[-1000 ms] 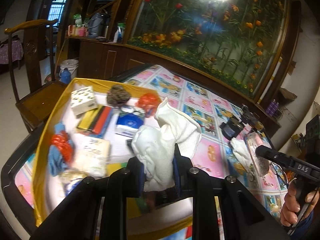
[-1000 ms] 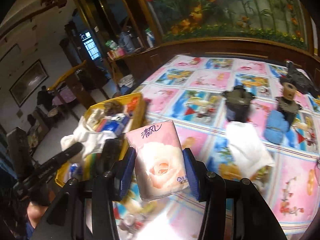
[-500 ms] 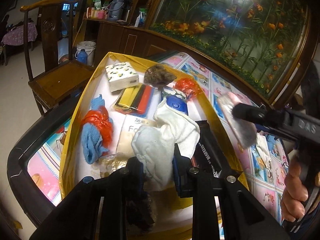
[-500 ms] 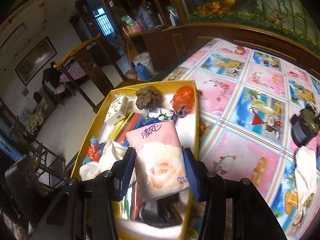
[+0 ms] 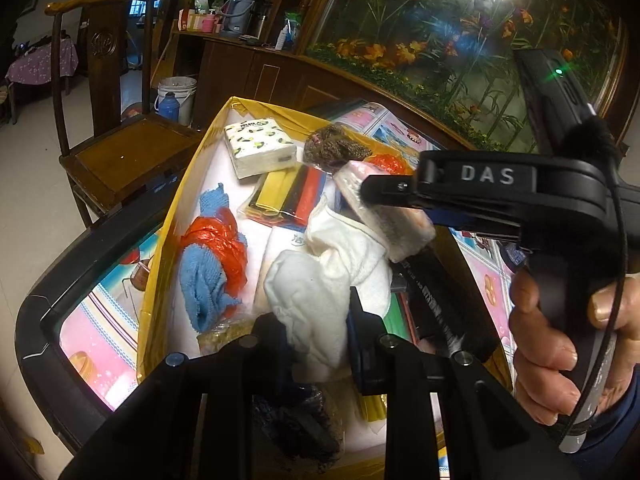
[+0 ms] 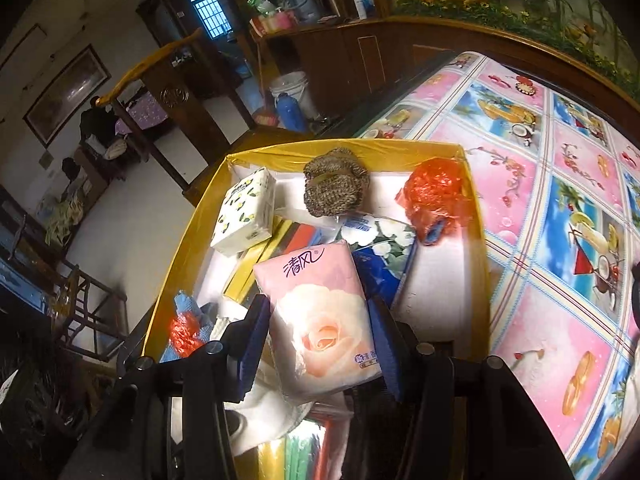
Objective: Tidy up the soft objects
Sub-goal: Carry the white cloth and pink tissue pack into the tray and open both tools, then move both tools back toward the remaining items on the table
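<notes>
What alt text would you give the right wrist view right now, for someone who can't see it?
The right gripper, jaws opening, has a pink rose-print tissue pack between its pads over a yellow box. The box holds another tissue pack, a brown knitted bundle and a red plastic bag. It sits on a table with a fruit-print cloth.

The white towel (image 5: 320, 276) is soft, fluffy cloth. The pink tissue pack (image 6: 324, 320) has glossy plastic wrap. The box (image 6: 188, 240) has shiny yellow walls. The brown knitted ball (image 6: 334, 188) looks rough, the red bag (image 6: 436, 192) thin crinkled plastic.
</notes>
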`<action>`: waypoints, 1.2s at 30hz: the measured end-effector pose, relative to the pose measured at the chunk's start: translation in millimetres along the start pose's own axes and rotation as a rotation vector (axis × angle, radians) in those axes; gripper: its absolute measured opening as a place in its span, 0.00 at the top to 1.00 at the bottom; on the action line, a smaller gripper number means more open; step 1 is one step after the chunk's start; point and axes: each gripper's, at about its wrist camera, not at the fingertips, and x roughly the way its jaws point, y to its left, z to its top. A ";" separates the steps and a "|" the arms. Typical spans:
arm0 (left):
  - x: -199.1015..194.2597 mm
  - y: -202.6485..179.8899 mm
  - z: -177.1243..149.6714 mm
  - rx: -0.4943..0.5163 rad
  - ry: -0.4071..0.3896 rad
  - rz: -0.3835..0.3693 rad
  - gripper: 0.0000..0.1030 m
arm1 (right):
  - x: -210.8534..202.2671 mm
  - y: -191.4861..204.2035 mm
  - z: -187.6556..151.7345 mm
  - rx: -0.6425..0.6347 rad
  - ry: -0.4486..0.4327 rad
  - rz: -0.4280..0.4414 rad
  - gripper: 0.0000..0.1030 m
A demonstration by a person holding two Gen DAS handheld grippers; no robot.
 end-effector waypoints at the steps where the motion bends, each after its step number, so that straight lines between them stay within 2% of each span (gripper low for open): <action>1: 0.1 0.1 1.5 0.002 -0.001 -0.003 0.73 | 0.7 1.2 0.1 0.000 -0.005 -0.005 0.45; 2: -0.7 -0.5 1.5 0.003 -0.004 -0.004 0.71 | 0.5 1.8 -0.2 0.001 -0.009 -0.006 0.43; 4: -2.2 -1.3 2.4 0.008 -0.011 -0.008 0.59 | -0.4 1.9 -0.1 0.001 -0.016 0.007 0.38; 6: -2.9 -2.9 2.9 0.014 -0.015 -0.018 0.53 | -4.0 2.1 -0.4 -0.005 -0.028 0.010 0.30; 10: -4.5 -8.0 3.5 0.021 -0.019 -0.034 0.42 | -17.5 1.2 -1.9 -0.012 -0.063 0.018 0.25; 15: -10.2 -11.1 4.9 0.014 -0.037 -0.025 0.37 | -37.8 -9.0 -10.8 0.015 -0.089 0.045 0.25; 25: -18.7 -34.3 5.5 0.039 -0.058 -0.035 0.36 | -98.2 -56.2 -53.1 0.082 -0.161 0.079 0.25; 32: -23.6 -66.2 -1.3 0.095 -0.057 -0.049 0.36 | -134.3 -107.4 -89.1 0.130 -0.192 0.046 0.25; 36: -25.3 -86.1 -8.6 0.133 -0.050 -0.057 0.34 | -154.6 -150.4 -113.7 0.156 -0.204 -0.025 0.25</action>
